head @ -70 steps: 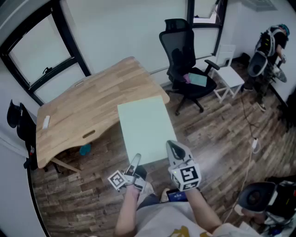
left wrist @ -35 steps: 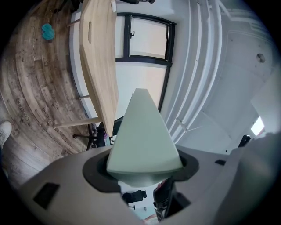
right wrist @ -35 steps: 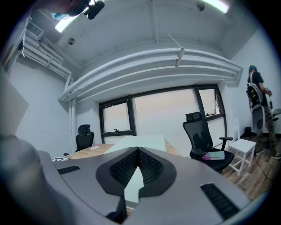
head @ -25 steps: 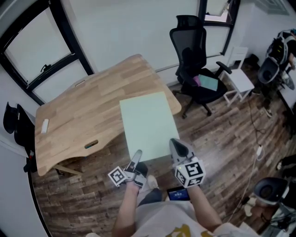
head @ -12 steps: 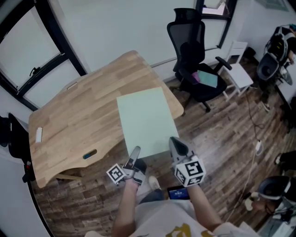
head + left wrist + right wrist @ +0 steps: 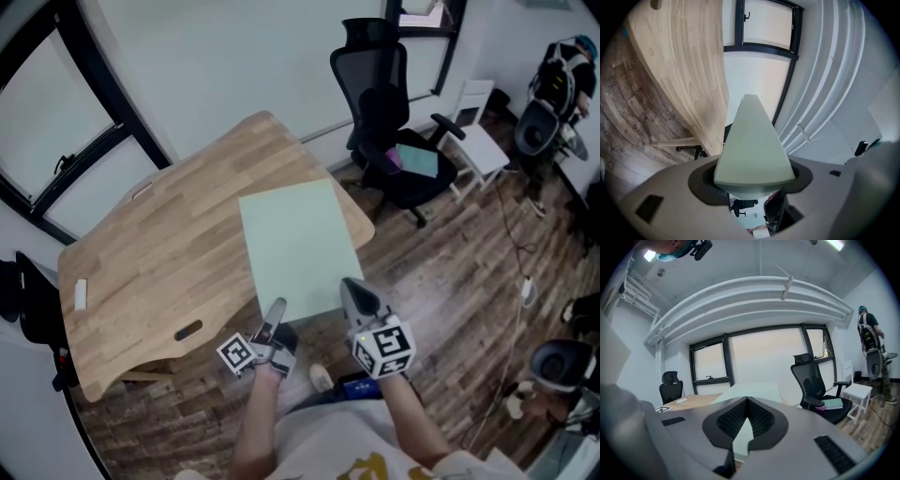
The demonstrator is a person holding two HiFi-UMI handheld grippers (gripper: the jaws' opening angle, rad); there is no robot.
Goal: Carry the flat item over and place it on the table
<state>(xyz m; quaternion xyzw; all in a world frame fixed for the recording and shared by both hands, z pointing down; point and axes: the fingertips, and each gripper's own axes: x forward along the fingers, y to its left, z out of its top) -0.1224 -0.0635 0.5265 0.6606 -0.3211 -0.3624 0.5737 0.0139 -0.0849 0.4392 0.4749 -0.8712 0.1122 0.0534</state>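
Observation:
A pale green flat board is held level between both grippers, its far half over the right corner of the wooden table. My left gripper is shut on the board's near left corner. My right gripper is shut on its near right corner. In the left gripper view the board runs away from the jaws of the left gripper, with the table's edge beside it. In the right gripper view the board sits pinched between the ribbed pads of the right gripper.
A black office chair with a teal book on its seat stands past the table's right corner. A white stool and a person are at the far right. A small white object lies on the table's left end.
Both grippers have carried the board forward a little, and more of the board now lies over the table's corner. Both grips are unchanged.

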